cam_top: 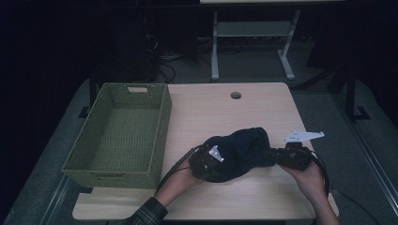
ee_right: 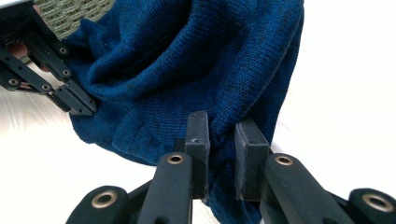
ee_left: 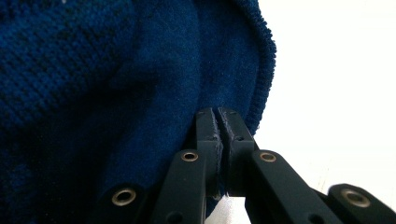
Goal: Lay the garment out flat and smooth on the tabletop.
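A dark blue knit garment (cam_top: 241, 150) lies bunched on the light wooden table (cam_top: 211, 112), between both hands. My left gripper (cam_top: 206, 161) sits at the garment's left end. In the left gripper view its jaws (ee_left: 218, 116) are pressed together on the edge of the blue knit (ee_left: 116, 70). My right gripper (cam_top: 279, 157) is at the garment's right end. In the right gripper view its jaws (ee_right: 223, 135) pinch a fold of the knit (ee_right: 187, 60). The left gripper (ee_right: 86, 106) also appears there at the upper left, clamped on the cloth's far edge.
A green woven basket (cam_top: 162, 126), with nothing in it, stands on the left part of the table, close to the left hand; its weave (ee_right: 70, 11) shows behind the garment. A round cable hole (cam_top: 235, 95) sits near the table's far edge. Table legs and cables lie beyond.
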{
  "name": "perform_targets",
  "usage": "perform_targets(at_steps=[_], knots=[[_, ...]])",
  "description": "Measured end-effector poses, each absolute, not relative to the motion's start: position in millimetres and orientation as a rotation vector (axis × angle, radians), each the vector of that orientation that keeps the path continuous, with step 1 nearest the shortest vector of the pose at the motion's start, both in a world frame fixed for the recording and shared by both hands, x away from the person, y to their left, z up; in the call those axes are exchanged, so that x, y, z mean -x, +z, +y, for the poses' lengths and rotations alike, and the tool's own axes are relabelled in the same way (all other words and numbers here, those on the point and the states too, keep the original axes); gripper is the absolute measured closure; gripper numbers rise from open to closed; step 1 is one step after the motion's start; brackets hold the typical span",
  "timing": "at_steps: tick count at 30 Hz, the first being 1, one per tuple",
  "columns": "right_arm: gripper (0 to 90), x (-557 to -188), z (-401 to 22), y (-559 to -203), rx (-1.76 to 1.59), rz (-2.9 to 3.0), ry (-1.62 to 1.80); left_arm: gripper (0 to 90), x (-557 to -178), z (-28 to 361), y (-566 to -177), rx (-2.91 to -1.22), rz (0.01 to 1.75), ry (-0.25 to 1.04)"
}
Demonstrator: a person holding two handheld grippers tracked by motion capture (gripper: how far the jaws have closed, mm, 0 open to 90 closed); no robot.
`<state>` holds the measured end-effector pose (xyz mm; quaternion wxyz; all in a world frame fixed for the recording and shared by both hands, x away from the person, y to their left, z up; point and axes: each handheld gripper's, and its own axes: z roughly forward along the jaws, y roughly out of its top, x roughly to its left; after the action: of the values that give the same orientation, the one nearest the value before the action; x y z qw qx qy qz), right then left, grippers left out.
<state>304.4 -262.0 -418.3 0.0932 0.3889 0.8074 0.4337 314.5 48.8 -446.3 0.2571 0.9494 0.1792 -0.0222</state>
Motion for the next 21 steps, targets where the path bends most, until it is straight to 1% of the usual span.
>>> perform_targets(at_steps=[10,14,21], knots=[[78.9,-306.6,-262.4,-390.0,-1.113,2.357,1.282,87.2,-315.2,48.9,-446.4,-2.573,0.483,-0.062],[79.2,-317.3,-265.8,-372.9,-1.119,2.328,1.277,87.2,-314.9,48.8,-447.1,-2.559,0.498,-0.068],[79.7,-333.7,-266.6,-356.9,-1.132,2.299,1.246,87.2,-315.7,49.3,-447.0,-2.562,0.495,-0.073]])
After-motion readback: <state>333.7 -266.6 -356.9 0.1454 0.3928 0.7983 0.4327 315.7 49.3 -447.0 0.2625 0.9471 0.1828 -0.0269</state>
